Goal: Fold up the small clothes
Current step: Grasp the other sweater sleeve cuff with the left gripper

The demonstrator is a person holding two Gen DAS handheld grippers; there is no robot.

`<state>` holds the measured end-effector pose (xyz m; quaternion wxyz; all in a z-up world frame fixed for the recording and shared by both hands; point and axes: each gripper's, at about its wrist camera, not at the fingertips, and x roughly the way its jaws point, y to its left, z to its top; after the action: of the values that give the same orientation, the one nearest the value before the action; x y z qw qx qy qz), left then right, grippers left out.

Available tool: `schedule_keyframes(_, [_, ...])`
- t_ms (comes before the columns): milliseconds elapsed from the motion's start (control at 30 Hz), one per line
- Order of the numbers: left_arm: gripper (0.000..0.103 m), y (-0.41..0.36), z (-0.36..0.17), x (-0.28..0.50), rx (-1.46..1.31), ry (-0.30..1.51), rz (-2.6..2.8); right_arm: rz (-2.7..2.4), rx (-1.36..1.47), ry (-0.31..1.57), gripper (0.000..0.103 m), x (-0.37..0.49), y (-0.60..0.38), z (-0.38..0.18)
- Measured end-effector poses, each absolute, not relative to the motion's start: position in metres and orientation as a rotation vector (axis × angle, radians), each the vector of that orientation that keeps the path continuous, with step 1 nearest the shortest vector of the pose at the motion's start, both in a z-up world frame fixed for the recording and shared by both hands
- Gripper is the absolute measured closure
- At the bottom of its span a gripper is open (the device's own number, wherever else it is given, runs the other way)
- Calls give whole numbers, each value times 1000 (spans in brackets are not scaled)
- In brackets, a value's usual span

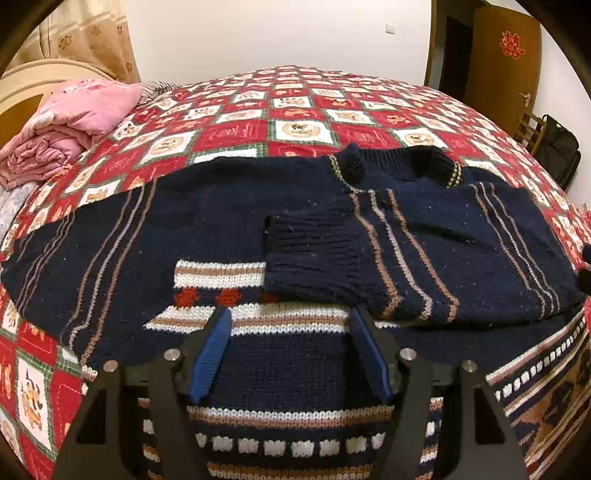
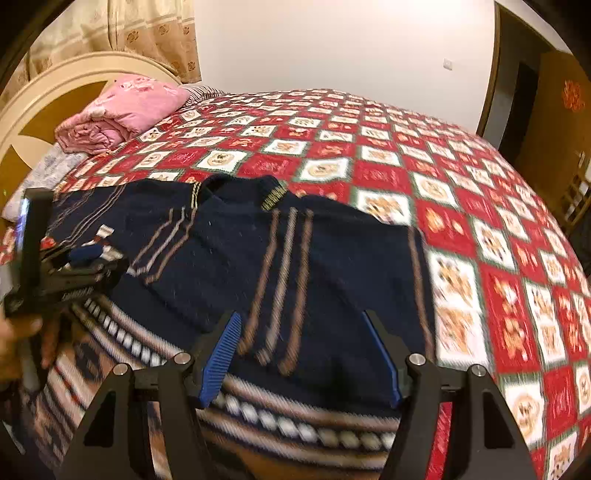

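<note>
Plain white wall point(image 1: 258, 33) behind a bed point(image 2: 388, 122) under a red checked quilt point(image 1: 295, 107); cream curved headboard point(image 2: 66, 88), patterned tan curtain point(image 2: 147, 33), brown wooden door point(image 1: 502, 55) at right; warm indoor lighting.

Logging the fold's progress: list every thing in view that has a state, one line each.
navy sweater: spread flat on the bed, partly folded
right sleeve: folded across the chest, cuff on the front
left sleeve: extended outward, unfolded
left gripper: open, empty, over the sweater's hem
right gripper: open, empty, above the folded side
pink quilt: folded by the headboard
</note>
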<state>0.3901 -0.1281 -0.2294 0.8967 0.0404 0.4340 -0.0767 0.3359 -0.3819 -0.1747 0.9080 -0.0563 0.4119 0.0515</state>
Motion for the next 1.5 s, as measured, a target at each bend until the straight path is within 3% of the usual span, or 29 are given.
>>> schedule_keyframes(67, [31,-129,-230,389,84,896,-165,87,-69,876,38,351,-377,-188])
schedule_keyframes(100, [30,-130,-230,389,84,896,-169,89,-36,914,44,359,-375,-200])
schedule_keyframes(133, [30,-130,-230,389,83,896,-171,86,-29,945,59,362,-371,-207])
schedule_keyframes(167, [30,-130,-230,389,78,896,-173,69,-36,958,61,363,-369,-213])
schedule_keyframes(500, [30,-74,-205,375,19,817,-182,-2,-183,857,61,336,-349,-221])
schedule_keyframes(767, [30,74,-186,381,-30,763,96,-21,-221,832,61,338,-343,-224])
schedule_keyframes(1133, [30,285,-204,422,-385,777,462,-4,-179,828,60,338,-347,-224])
schedule_keyframes(1500, [34,311,-230,486,-469,842,482,-4,-173,825,60,339,-347,-224])
